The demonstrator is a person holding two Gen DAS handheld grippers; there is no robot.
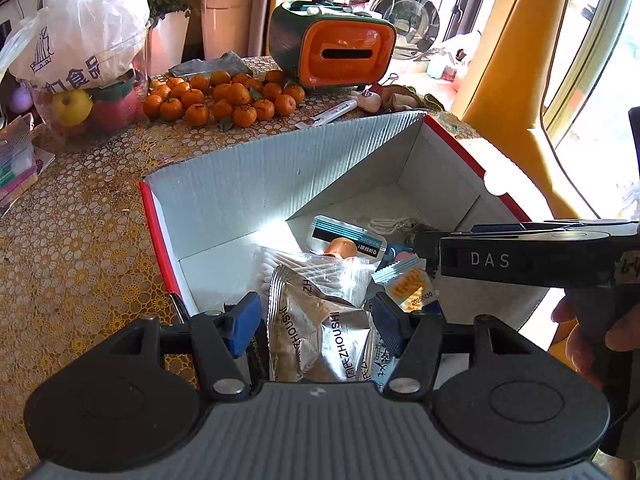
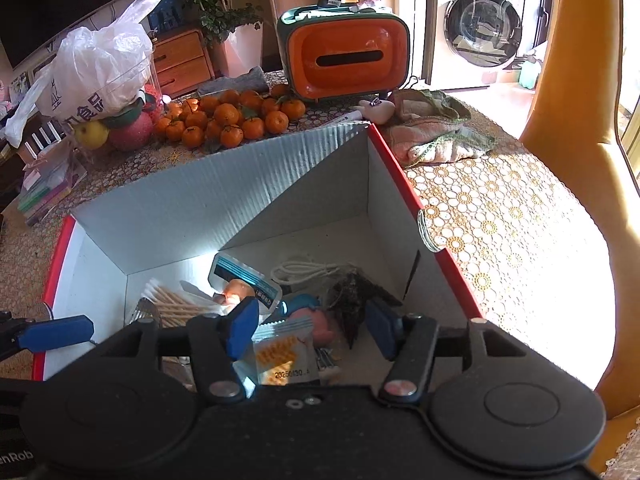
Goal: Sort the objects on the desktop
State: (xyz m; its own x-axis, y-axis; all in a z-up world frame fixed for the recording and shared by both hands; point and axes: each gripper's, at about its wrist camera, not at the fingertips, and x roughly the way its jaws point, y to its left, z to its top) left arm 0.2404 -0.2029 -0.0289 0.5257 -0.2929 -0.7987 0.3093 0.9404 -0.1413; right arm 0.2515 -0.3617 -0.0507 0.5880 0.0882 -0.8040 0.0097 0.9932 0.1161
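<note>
Left wrist view: your left gripper (image 1: 316, 324) and right gripper (image 2: 310, 330) hover wide and empty over the box (image 1: 152, 216), packets (image 1: 320, 320) piled at its near wall; next, fetch the tube (image 1: 326, 114) beyond its far edge.

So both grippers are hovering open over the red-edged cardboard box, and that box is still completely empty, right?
Not quite. Both the left gripper and the right gripper do hover open over the red-edged box, but it is not empty. The right wrist view shows a cotton swab pack, a coiled white cable and an orange sachet already lying inside.
</note>
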